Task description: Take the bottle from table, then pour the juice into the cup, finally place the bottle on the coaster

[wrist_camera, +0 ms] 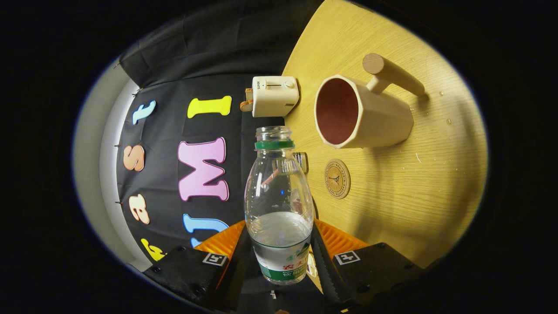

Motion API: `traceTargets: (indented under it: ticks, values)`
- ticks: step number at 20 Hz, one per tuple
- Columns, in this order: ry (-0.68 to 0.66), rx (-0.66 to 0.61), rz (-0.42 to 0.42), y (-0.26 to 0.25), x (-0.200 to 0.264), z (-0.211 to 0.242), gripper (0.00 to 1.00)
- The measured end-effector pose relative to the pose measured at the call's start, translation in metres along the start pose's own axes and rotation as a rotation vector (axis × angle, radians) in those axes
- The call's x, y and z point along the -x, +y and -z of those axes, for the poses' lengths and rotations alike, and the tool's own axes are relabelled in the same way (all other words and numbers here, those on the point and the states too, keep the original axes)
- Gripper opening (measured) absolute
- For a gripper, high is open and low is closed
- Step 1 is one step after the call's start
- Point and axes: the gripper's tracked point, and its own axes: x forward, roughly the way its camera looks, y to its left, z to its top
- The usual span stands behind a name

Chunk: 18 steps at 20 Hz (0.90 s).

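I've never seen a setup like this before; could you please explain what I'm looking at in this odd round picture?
A person is holding a two-finger gripper, and the fisheye camera rides on it, looking forward along its fingers. The view is rolled sideways, so the wooden table appears tilted. The fingers are clamped on an uncapped clear plastic bottle, partly filled with clear liquid. Beyond it on the table stand a beige cup with a wooden peg handle, a round coaster and a small white toaster. The bottle's mouth points toward the cup, so this looks like a pour under way.
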Motion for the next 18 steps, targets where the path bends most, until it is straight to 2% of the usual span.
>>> traceTargets:
  ticks: [18]
  values:
    - [0.011,-0.135,0.011,0.0027,0.0028,-0.0017,0.74]
